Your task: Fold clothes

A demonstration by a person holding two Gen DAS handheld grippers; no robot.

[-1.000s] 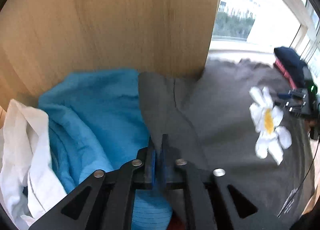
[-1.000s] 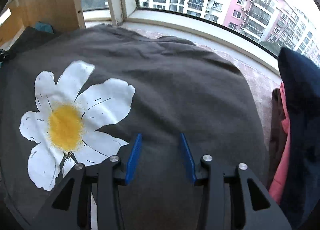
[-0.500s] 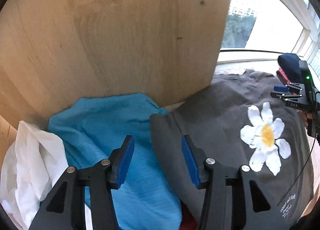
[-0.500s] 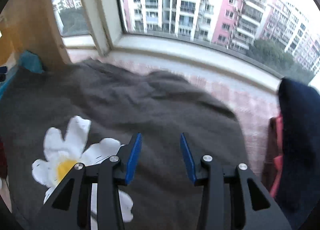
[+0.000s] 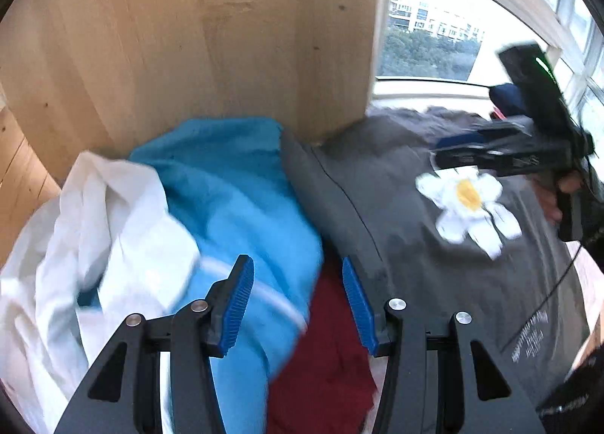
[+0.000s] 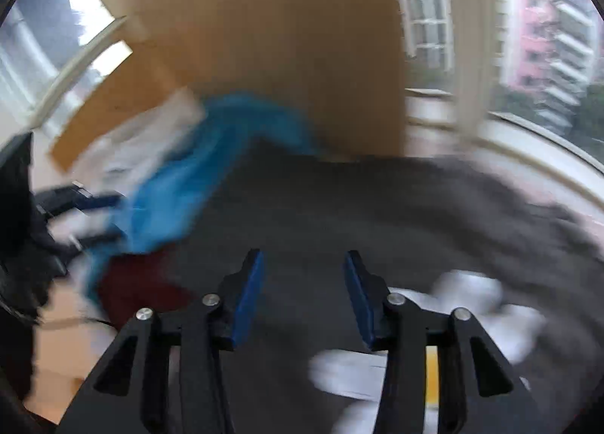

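A dark grey T-shirt (image 5: 396, 207) with a white daisy print (image 5: 468, 203) lies spread flat; its left edge rests against a blue garment (image 5: 234, 184). My left gripper (image 5: 295, 264) hovers open above the blue garment and a dark red one (image 5: 324, 351), with nothing between its pads. My right gripper (image 6: 304, 256) hangs over the grey T-shirt (image 6: 339, 207) in a blurred view, its jaws opening slightly and empty. In the left wrist view the right gripper (image 5: 439, 152) floats just above the daisy, held by a hand.
A white garment (image 5: 105, 215) is crumpled left of the blue one. A tall wooden panel (image 5: 226, 37) stands right behind the pile. A window sill (image 5: 415, 88) runs along the back, and dark navy clothing (image 5: 506, 99) sits at the far right.
My left gripper let go of the grey shirt's edge, opened, and drew back and up. My right gripper rose and swung left, now facing the wooden panel and the pile.
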